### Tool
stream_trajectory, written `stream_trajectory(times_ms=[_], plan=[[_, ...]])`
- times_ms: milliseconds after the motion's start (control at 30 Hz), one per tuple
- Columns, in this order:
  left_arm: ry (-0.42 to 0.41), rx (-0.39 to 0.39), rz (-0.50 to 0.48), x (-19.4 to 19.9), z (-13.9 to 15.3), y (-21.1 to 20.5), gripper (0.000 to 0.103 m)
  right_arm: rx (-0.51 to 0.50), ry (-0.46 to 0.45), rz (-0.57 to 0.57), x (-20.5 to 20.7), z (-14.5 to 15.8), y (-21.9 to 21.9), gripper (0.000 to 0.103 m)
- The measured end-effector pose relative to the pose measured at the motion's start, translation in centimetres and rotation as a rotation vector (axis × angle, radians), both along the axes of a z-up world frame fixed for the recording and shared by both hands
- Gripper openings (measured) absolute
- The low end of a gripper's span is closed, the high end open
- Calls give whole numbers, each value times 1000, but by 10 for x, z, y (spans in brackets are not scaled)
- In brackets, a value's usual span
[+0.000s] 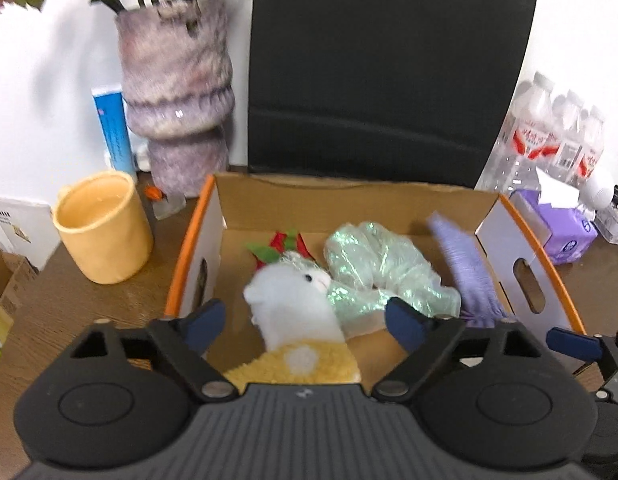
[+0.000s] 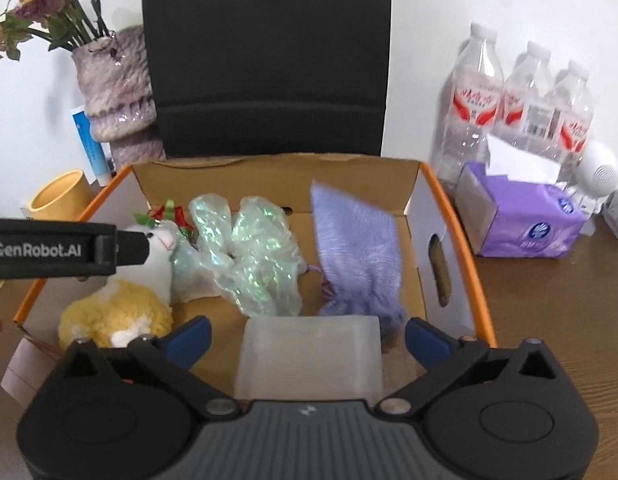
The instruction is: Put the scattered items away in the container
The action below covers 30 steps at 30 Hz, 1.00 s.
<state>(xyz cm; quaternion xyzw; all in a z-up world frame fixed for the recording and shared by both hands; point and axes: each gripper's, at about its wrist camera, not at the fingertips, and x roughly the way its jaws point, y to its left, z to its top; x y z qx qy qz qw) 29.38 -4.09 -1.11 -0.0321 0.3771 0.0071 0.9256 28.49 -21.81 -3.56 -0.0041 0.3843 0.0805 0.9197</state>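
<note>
A cardboard box with an orange rim (image 1: pixel 189 240) (image 2: pixel 453 200) stands on the wooden table. In it lie a white and yellow plush animal (image 1: pixel 293 304) (image 2: pixel 117 312), a shimmering green plastic bundle (image 1: pixel 373 264) (image 2: pixel 261 256), a purple cloth (image 1: pixel 469 276) (image 2: pixel 357 248) and a red and green ribbon (image 1: pixel 281 246). My left gripper (image 1: pixel 305 326) is open over the plush, its pads clear of it. My right gripper (image 2: pixel 307 340) is open above a translucent plastic case (image 2: pixel 309 356) at the box's near side, with gaps on both sides.
A black chair back (image 1: pixel 389 68) rises behind the box. To the left stand a mottled vase (image 1: pixel 177 92) with flowers and a yellow cup (image 1: pixel 101 228). On the right are water bottles (image 2: pixel 521 100), a purple tissue pack (image 2: pixel 529 220) and a white round device (image 2: pixel 601 172).
</note>
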Motion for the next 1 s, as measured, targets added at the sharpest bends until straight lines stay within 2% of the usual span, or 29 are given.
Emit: stream_trajectory(times_ms=[100, 267, 433, 733, 1000], plan=[[-18, -3, 23, -9, 8, 3, 103, 10, -9, 7, -9, 8, 1, 103], [-22, -27, 51, -24, 18, 10, 103, -3, -19, 12, -26, 17, 5, 103], [-35, -19, 50, -45, 25, 13, 103, -22, -35, 17, -46, 28, 8, 103], [-83, -39, 70, -91, 41, 18, 103, -41, -63, 18, -90, 49, 8, 103], [-135, -62, 19, -142, 62, 19, 103, -66, -107, 43, -142, 74, 4, 103]])
